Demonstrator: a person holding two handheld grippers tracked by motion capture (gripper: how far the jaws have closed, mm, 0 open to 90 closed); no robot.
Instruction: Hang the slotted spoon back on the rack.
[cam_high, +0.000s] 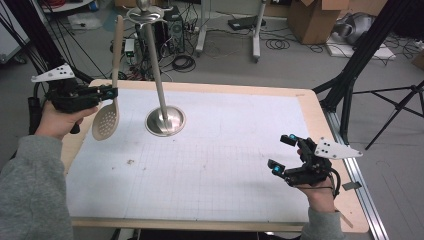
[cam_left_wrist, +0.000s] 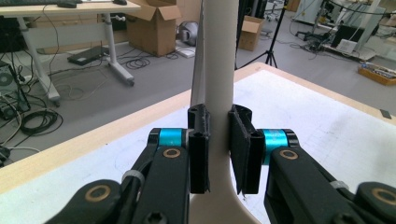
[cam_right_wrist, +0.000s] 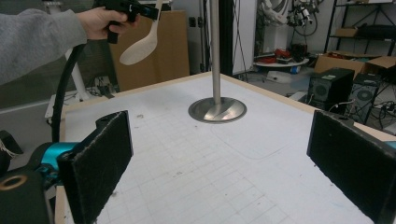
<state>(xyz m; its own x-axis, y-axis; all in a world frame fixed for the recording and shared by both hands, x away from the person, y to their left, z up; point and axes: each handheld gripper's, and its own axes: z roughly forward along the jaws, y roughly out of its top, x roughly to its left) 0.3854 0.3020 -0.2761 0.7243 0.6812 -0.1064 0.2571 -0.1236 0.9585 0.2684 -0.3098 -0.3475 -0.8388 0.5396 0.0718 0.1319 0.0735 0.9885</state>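
I am holding the slotted spoon (cam_high: 106, 120) in my left claw (cam_high: 111, 92) at the far left of the table (cam_high: 210, 165), the jaws closed tight on the handle just above the bowl, so the spoon is hanging upright with its long handle pointing up. I think I am keeping it like this so its top can reach the hooks of the metal stand (cam_high: 165, 120), which is standing just to the right. My right claw (cam_high: 283, 154) is waiting wide open and empty at the near right, well apart from the stand.
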